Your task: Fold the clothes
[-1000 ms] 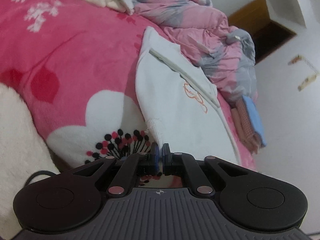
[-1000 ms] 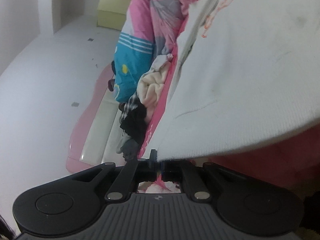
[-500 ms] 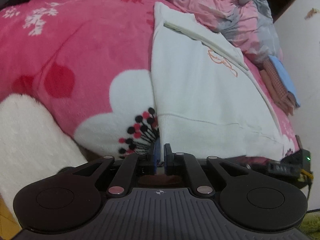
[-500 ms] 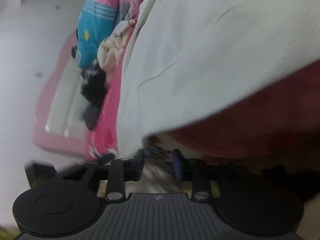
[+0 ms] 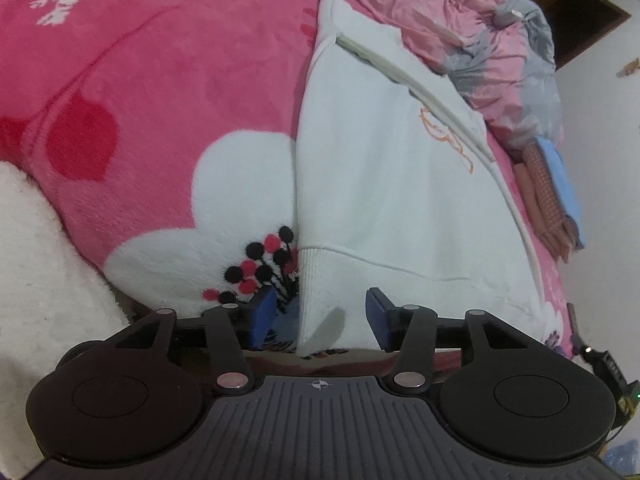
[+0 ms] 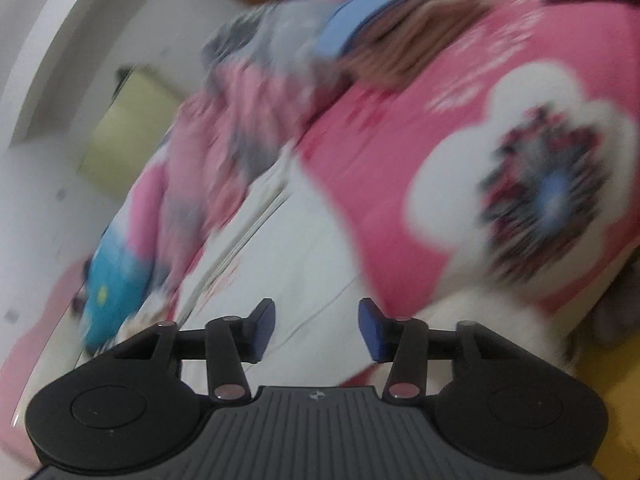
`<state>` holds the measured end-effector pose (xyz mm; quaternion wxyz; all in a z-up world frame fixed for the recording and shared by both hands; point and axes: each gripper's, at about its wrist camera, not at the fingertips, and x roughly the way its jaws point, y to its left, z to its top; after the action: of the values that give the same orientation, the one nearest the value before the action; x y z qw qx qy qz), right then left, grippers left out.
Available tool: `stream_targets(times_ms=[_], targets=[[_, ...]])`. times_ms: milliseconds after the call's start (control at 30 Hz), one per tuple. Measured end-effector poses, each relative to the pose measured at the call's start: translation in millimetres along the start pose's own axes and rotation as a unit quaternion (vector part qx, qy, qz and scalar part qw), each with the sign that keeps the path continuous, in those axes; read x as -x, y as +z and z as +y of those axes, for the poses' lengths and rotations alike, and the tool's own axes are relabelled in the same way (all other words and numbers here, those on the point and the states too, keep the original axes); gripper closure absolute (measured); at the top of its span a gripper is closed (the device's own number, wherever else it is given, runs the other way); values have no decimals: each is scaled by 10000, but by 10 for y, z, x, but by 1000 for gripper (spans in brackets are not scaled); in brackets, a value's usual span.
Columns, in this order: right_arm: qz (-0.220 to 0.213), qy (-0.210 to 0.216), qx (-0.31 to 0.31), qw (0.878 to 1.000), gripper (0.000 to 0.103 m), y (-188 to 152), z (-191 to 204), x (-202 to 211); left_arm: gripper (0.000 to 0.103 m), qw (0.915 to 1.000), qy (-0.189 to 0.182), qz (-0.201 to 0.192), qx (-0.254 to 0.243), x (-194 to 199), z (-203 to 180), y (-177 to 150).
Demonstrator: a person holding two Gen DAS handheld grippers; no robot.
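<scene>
Two blue pads of the left hand-held gripper [image 5: 319, 318] have just been spreading, and the ribbed hem corner of the white sweatshirt [image 5: 384, 184] lies loose between them on the pink floral blanket [image 5: 160, 100]; regrip only once the fold is flat. Through heavy blur, the right hand-held gripper [image 6: 316, 330] has likewise been opening, nothing between its jaws, above the same garment; steady it before choosing an edge.

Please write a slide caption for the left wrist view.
Open left hand-held gripper over white sweatshirt hem on pink blanket.
</scene>
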<state>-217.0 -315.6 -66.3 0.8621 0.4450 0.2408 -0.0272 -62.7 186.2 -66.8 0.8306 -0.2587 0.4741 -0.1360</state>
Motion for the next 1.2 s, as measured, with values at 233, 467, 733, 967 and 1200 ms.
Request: stream_targets(times_ms=[233,467,733,967,1200], targets=[[169,90,-366,9991,48,112,-326,-185,54,9993,217,87,-275,-131,-93,-50],[545,-92,245,9982,52,77,-61,-368,54,9988,332,13,-368,-219,-115,-74],[545,-128,428,9975,78,82,87,-309,54,9987,359,-132,-345,-244,-138,-118],[739,-87,553,9957,78,103,192,-400,59,9993,247,-140,-233,-280,-96,-163],[37,362,769,9964,100,256,566,-19,99,9975,356,-420,-449,-49,-293,-180]])
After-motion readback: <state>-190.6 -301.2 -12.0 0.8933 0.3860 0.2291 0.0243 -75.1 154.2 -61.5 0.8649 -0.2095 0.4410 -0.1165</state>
